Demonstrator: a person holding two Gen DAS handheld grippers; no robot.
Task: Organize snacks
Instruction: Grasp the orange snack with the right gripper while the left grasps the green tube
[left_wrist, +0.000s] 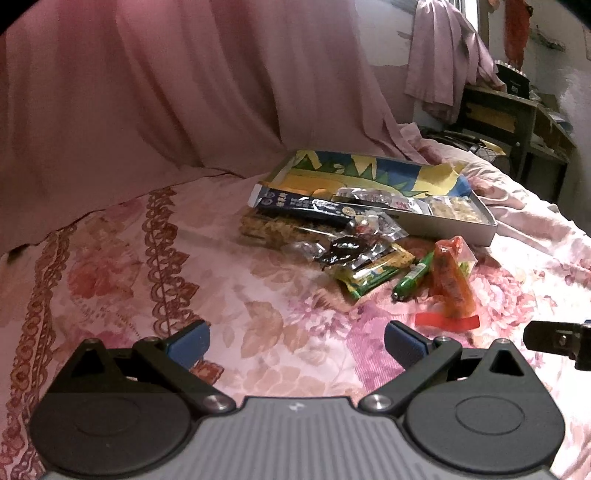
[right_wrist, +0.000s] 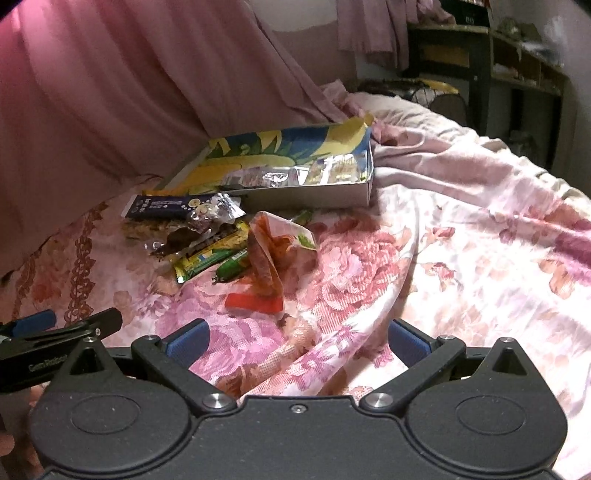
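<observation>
We held both tools low over a floral bedspread (left_wrist: 280, 314), and neither one carried anything. Our left gripper (left_wrist: 297, 343) stood with its blue-padded fingers (left_wrist: 192, 341) spread wide above bare fabric, and our right gripper (right_wrist: 297, 341) was spread just as wide, its fingers (right_wrist: 406, 339) empty too. The snacks lay ahead of both, in a loose heap in the middle of the bed. Behind the heap sat a shallow box (left_wrist: 454, 227) with a blue and yellow printed lining, and some clear and silvery packets (left_wrist: 376, 197) already lay inside it along its near wall. Just in front of the box, touching its left corner, we saw a long dark blue packet (left_wrist: 306, 208) lying across a pale crumbly bar. Nearer to us came a crumpled clear wrapper with something dark in it (left_wrist: 343, 249), then a yellow-green packet (left_wrist: 373, 273) partly under it. Beside that lay a small green sausage-shaped stick (left_wrist: 412, 277), and just right of it an orange packet (left_wrist: 452, 278) with a red strip (left_wrist: 447, 321) at its near end. The orange packet was the nearest snack to our right gripper. A pink curtain (left_wrist: 166, 85) hung behind the bed, and dark shelving (right_wrist: 498, 62) stood at the far right.
</observation>
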